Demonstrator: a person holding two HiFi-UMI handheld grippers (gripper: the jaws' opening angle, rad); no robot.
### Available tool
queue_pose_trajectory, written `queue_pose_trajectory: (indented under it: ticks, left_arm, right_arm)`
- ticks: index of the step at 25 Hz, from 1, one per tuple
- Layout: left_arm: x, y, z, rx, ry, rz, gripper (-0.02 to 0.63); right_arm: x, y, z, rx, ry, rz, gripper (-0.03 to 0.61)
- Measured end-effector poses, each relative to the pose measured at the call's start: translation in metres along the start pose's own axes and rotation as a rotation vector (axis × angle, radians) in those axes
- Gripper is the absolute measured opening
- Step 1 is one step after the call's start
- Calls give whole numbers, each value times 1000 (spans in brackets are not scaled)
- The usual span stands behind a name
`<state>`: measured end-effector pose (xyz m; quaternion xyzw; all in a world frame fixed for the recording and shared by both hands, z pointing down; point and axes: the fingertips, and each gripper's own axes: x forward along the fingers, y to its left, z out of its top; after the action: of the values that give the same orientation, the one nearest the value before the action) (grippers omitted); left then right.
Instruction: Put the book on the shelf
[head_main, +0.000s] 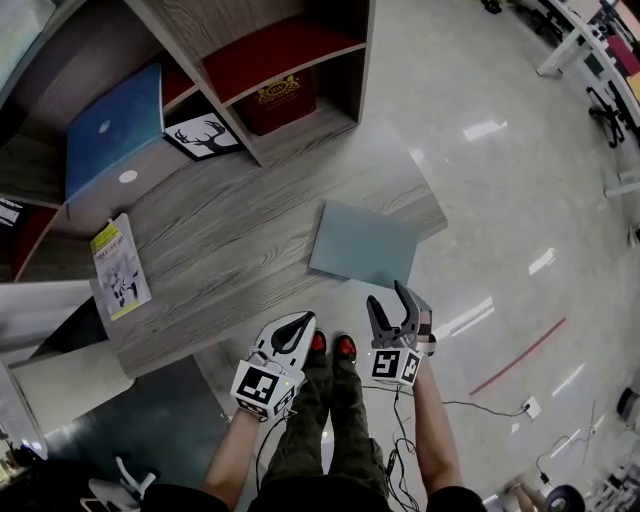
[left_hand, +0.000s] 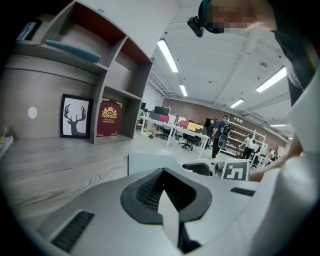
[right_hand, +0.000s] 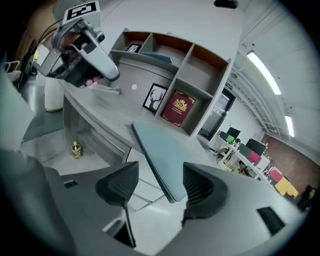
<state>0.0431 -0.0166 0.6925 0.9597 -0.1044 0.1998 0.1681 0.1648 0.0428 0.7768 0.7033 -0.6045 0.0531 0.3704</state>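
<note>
I'm holding my right gripper (head_main: 398, 318) spread wide and empty, with the grey-blue book (head_main: 365, 243) lying flat just ahead of its jaws, one edge overhanging the desk (head_main: 230, 250). I'm planning to straddle that overhanging edge squarely and deep before clamping. My left gripper (head_main: 288, 340) is sitting clenched on nothing beside it.

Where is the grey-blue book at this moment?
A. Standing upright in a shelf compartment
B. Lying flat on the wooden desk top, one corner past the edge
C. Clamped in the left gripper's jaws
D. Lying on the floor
B: the grey-blue book lies flat on the wooden desk top with its near corner past the edge, ahead of the right gripper, whose jaws stand open and do not touch it.
</note>
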Motion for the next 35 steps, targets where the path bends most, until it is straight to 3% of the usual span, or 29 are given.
queue_pose_trajectory:
  ticks: [4, 20, 35]
  left_arm:
    - [-2, 6, -5, -15, 3, 11, 3]
    - [-2, 19, -17, -48, 13, 30, 3]
    - [-10, 13, 3, -42, -11, 43, 3]
  right_arm:
    - [16, 2, -12, -63, 3, -19, 281]
    - [38, -6, -15, -105, 42, -93, 278]
    - [27, -15, 5, -102, 46, -53, 142]
